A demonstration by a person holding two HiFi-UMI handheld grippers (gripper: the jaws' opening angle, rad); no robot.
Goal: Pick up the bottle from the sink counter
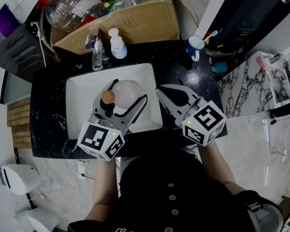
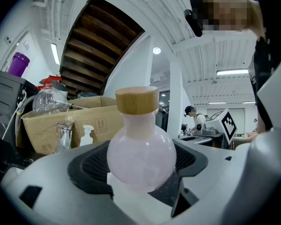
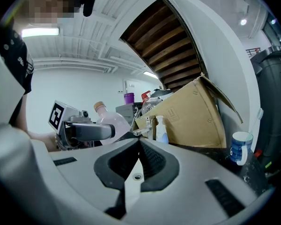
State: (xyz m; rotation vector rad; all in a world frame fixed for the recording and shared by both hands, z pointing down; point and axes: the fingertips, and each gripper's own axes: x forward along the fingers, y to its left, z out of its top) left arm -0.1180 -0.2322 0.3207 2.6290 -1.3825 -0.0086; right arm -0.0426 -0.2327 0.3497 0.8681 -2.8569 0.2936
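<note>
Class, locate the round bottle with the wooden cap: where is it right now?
In the head view the bottle is left of centre, gripped in the left tongs over the white sink basin, with the right tongs just to its right.

round pale-pink bottle, wooden cap, gripped in left tool.

Bright overhead ceiling lights, sharp focus, strong fisheye bending and dark corners.

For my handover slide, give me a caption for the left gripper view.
Round pink bottle with wooden cap, clamped between the jaws of the left gripper; cardboard box behind.
</note>
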